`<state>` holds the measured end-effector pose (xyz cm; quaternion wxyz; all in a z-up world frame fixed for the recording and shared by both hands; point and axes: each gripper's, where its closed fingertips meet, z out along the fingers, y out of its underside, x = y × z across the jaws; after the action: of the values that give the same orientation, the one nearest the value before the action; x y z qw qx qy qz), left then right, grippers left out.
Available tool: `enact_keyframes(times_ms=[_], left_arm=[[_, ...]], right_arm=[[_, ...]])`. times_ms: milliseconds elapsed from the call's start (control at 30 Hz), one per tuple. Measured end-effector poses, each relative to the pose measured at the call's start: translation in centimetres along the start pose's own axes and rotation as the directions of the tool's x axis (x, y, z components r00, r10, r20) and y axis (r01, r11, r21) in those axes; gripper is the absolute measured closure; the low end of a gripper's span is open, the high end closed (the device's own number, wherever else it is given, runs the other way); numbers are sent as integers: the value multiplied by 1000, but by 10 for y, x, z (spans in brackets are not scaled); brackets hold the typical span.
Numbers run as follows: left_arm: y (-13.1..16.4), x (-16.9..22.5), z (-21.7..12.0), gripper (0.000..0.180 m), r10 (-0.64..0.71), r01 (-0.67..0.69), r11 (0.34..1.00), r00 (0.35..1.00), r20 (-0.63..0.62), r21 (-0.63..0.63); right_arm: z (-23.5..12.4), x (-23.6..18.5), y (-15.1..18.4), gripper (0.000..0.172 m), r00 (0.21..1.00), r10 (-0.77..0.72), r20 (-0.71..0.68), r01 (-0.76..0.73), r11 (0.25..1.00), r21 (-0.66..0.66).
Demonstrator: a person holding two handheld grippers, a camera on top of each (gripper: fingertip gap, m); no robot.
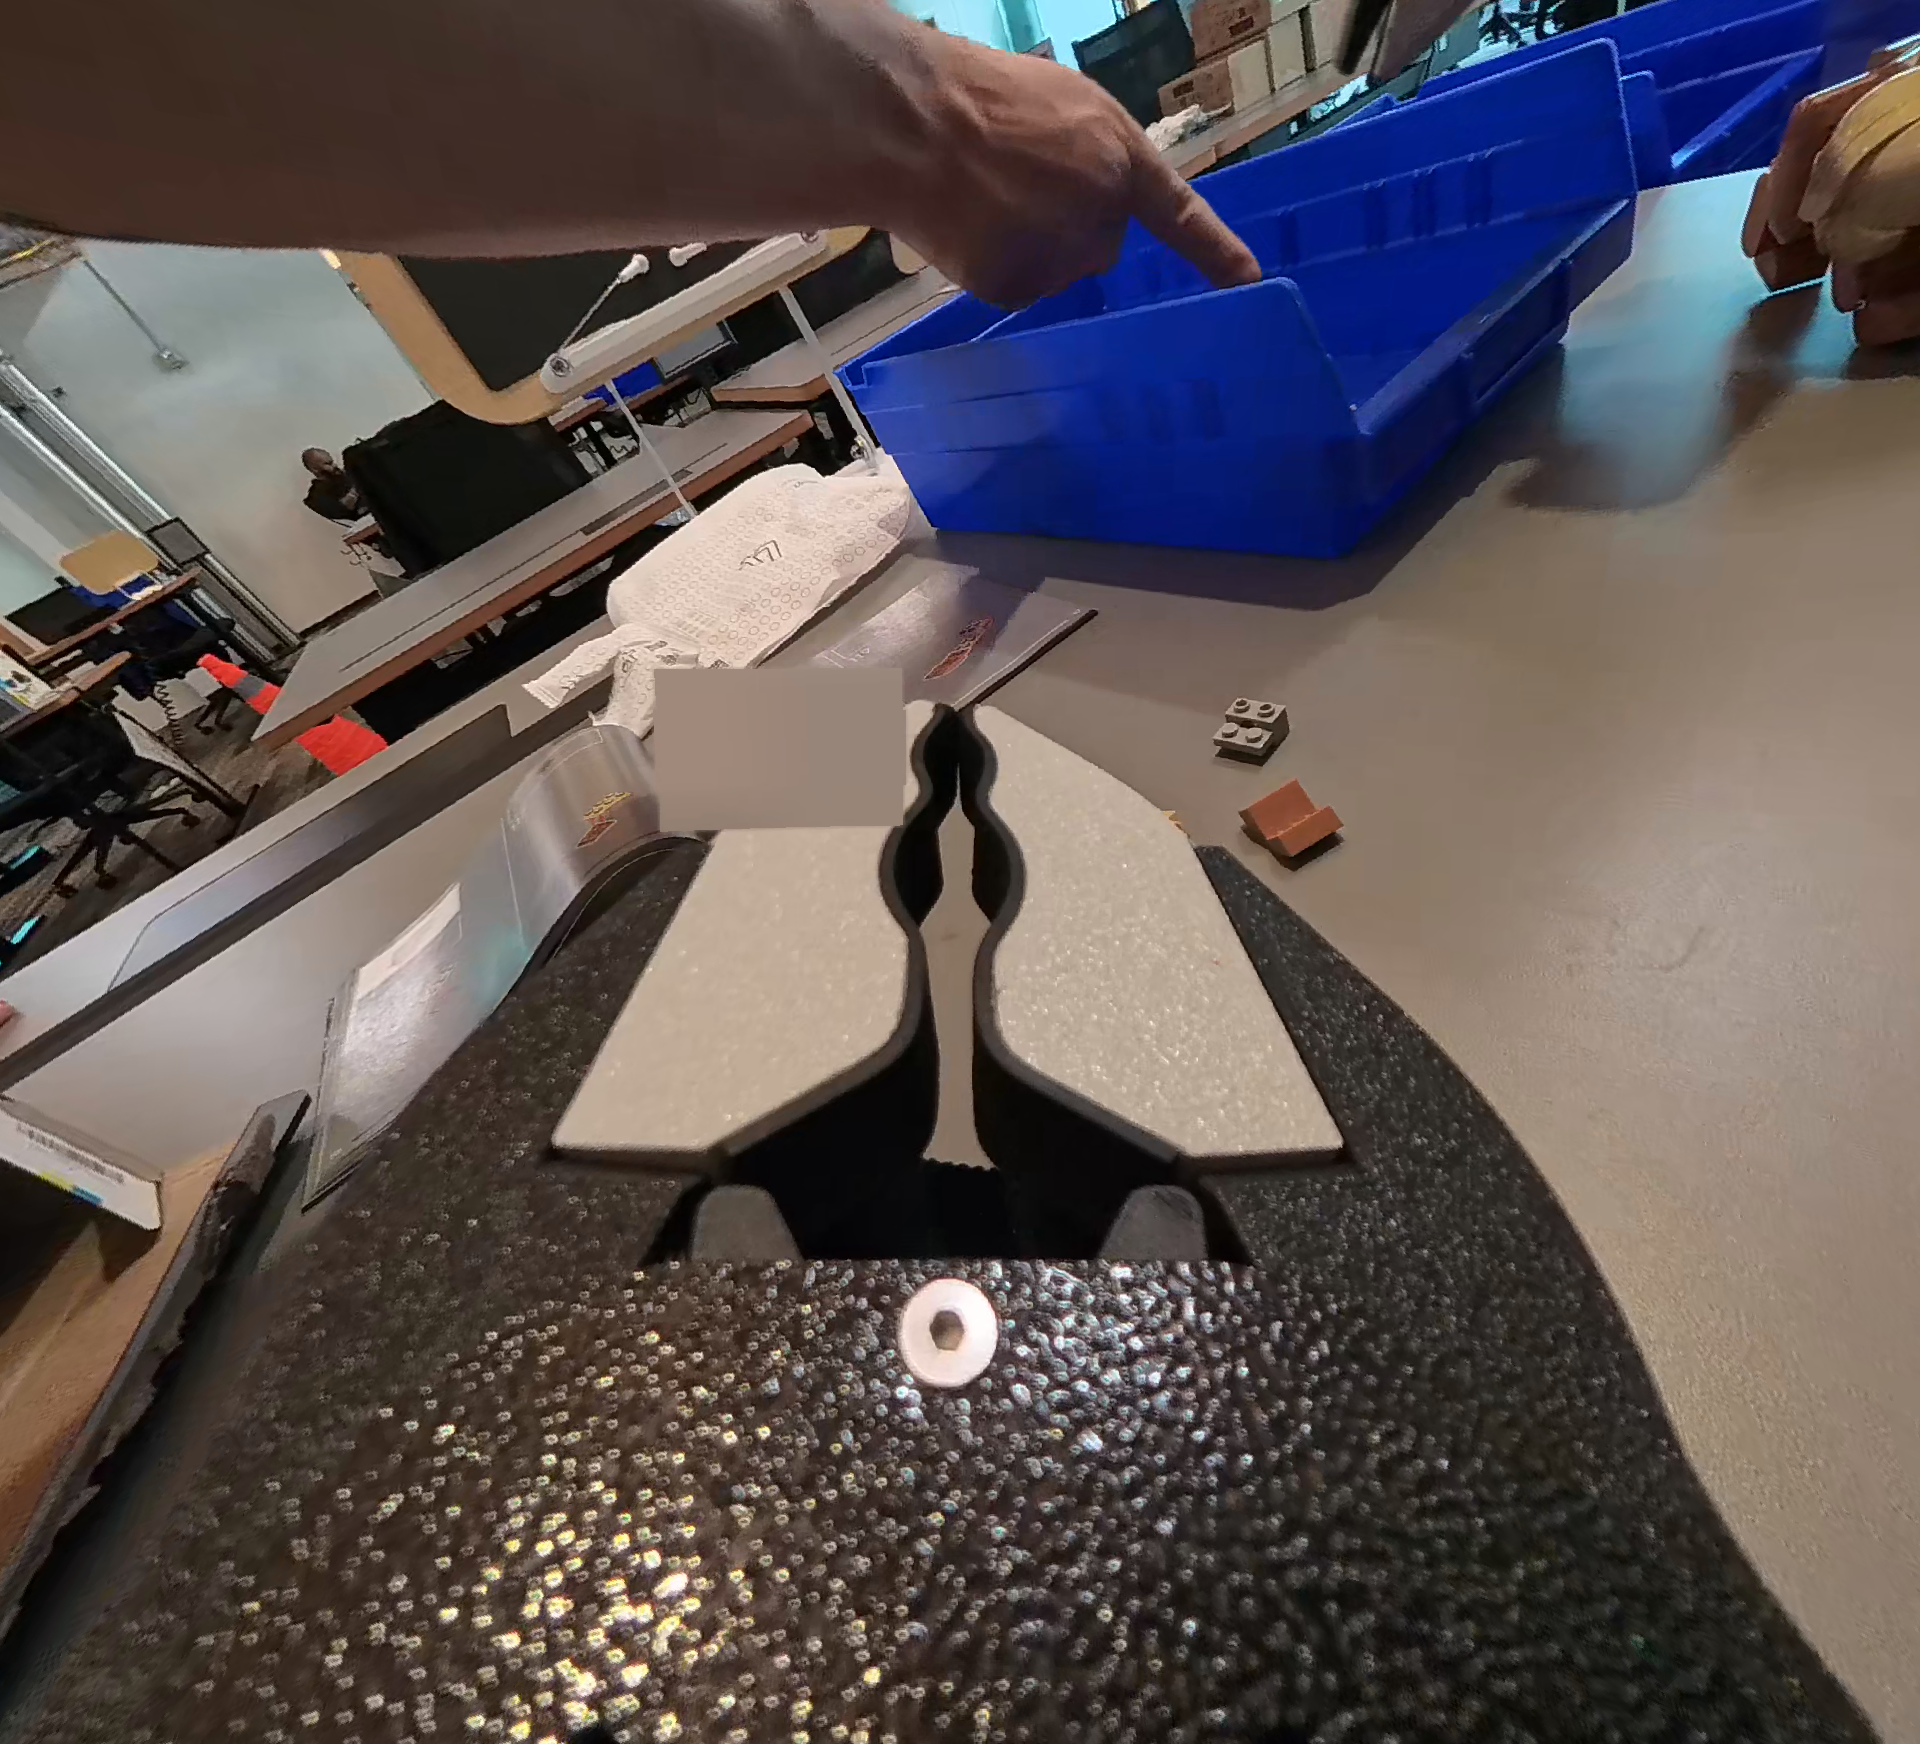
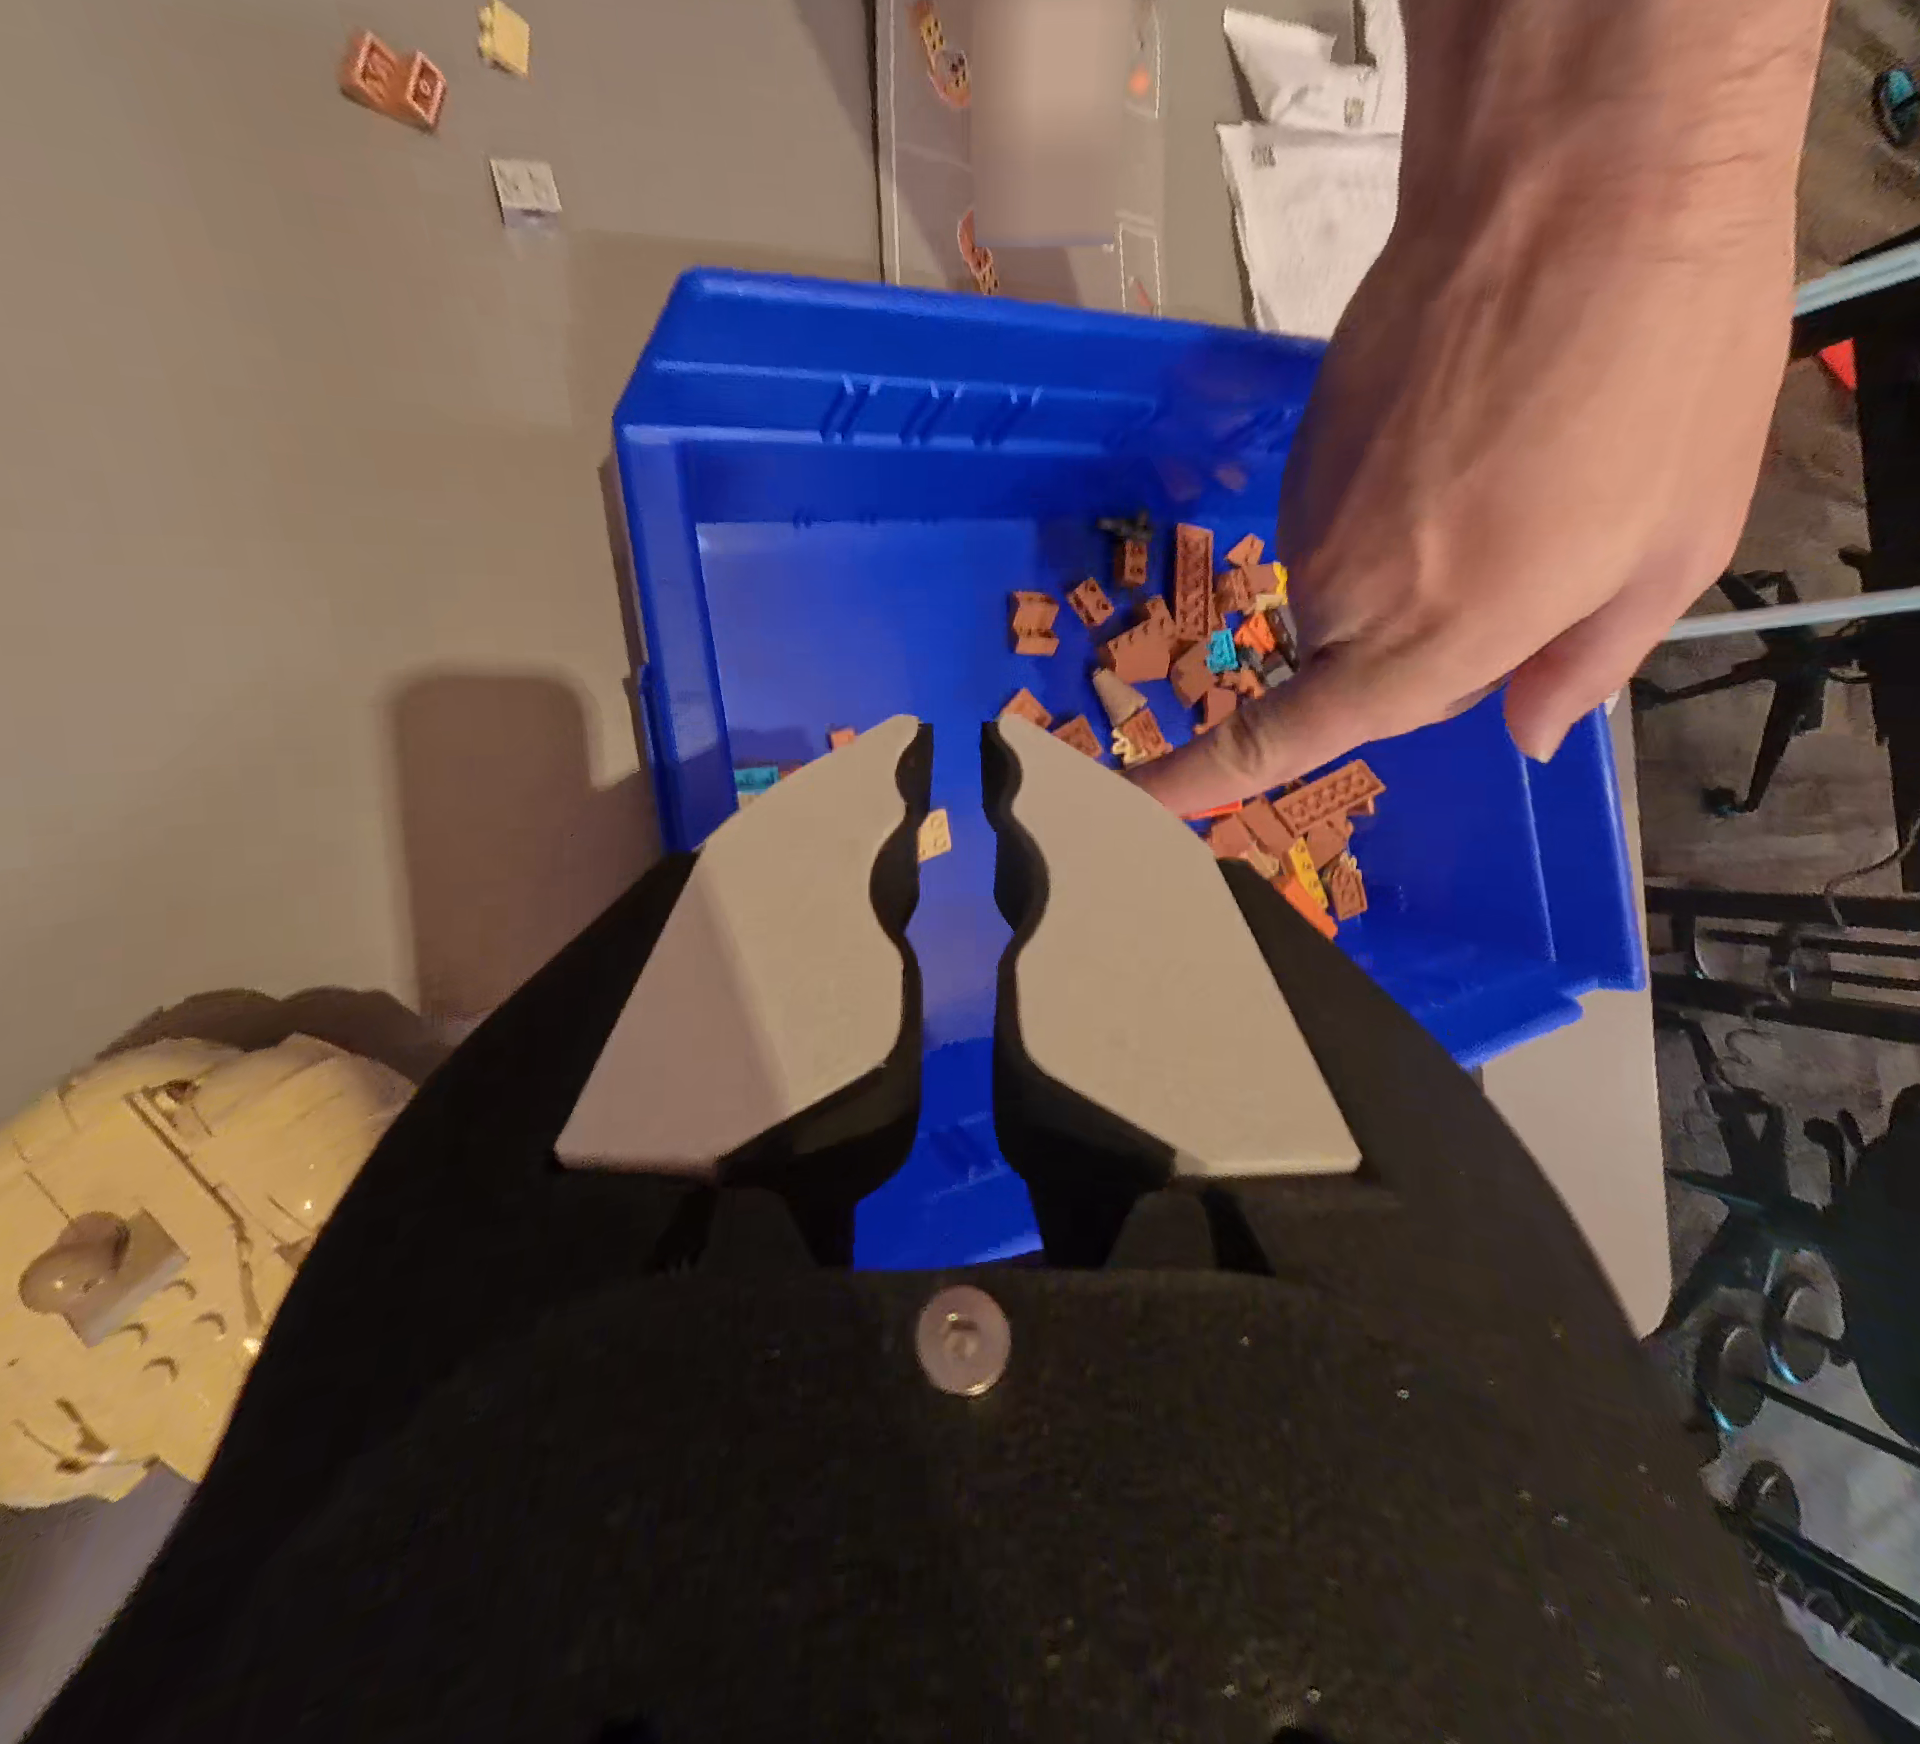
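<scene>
My left gripper (image 1: 956, 718) lies low over the grey table (image 1: 1558, 863), shut with its tips touching and nothing between them. A grey brick (image 1: 1252, 730) and a brown brick (image 1: 1291, 821) lie just to its right. My right gripper (image 2: 956, 733) hangs open over a blue bin (image 2: 935, 323), holding nothing. A small tan plate (image 2: 935, 834) lies on the bin floor below the gap. A pile of mostly brown bricks (image 2: 1174, 624) fills the bin's right side. A person's hand (image 2: 1507, 499) reaches into the bin, one finger (image 2: 1247, 749) among the bricks. The hand (image 1: 1039, 177) and bin (image 1: 1195, 447) also show in the left wrist view.
An open booklet (image 1: 935, 645) and white paper bags (image 1: 758, 572) lie beyond the left gripper. A tan brick model (image 2: 156, 1227) stands left of the right gripper. Loose brown (image 2: 393, 79), tan (image 2: 504, 37) and white (image 2: 525, 190) bricks lie on the table. More blue bins (image 1: 1745, 53) stand behind. The gap from one gripper's tips to the other's is roughly 30 centimetres. The left tips stand about 11 centimetres off the brown brick (image 1: 1291, 821). It turns up in the right wrist view (image 2: 385, 69) as well.
</scene>
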<state>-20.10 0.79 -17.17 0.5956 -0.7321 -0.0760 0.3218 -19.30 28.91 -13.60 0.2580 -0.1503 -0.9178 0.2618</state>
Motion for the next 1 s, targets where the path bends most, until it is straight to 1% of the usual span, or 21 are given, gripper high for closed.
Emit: enact_keyframes(times_ms=[200, 333, 800, 1000], left_arm=[[1, 1, 1, 180, 4, -4, 1000, 1000, -2, -6], [1, 1, 1, 180, 9, -9, 1000, 1000, -3, -10], [3, 0, 3, 180, 17, -17, 1000, 1000, 4, -24], [3, 0, 2, 180, 16, -16, 1000, 1000, 2, -20]], right_arm=[[-9, 1, 18, 163, 999, 33, -19, -33, 999, -12], [-11, -3, 24, 163, 999, 39, -15, -40, 999, -22], [0, -12, 34, 163, 999, 19, 35, -16, 997, -78], [6, -13, 41, 163, 998, -9, 59, 18, 989, -147]])
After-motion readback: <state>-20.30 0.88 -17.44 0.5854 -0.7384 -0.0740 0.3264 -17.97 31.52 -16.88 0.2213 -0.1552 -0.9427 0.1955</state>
